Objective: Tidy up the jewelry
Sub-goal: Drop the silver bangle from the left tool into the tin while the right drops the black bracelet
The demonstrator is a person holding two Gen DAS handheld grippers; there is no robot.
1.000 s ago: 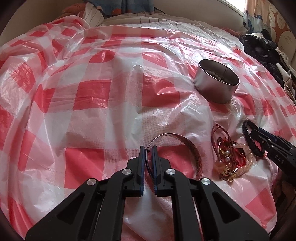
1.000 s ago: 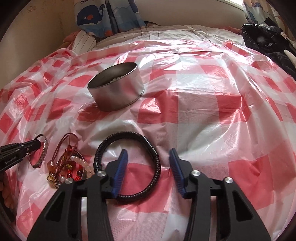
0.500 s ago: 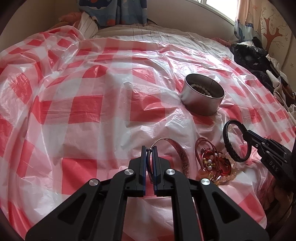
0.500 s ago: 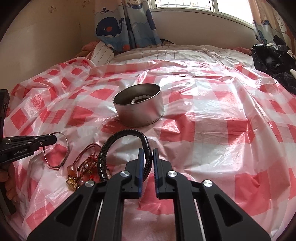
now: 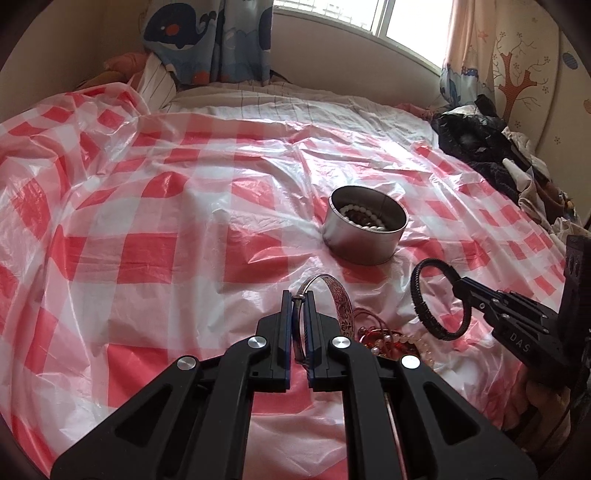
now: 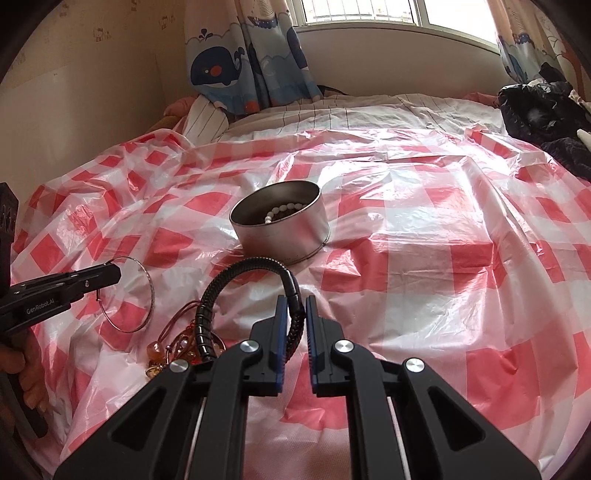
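- Left wrist view is mostly bed: a crinkly red-and-white checked plastic sheet is spread over it, with striped bedding poking out at the far edge under the window.
- Room-wise, whale-print curtains hang by the sill, plain beige wall on the left, and a heap of dark clothes sits on the right side of the bed.
- Round metal tin stands upright on the sheet about mid-bed, with a white bead bracelet lying inside it.
- Left gripper is clamped tight on a thin silver bangle, held up off the sheet just in front of the tin.
- Right gripper is pinched narrow around a black braided bracelet, which also hangs clear of the sheet, near the tin's front wall.
- Between the two tools, a small tangle of red cord and bead jewelry lies on the plastic, below both lifted pieces.
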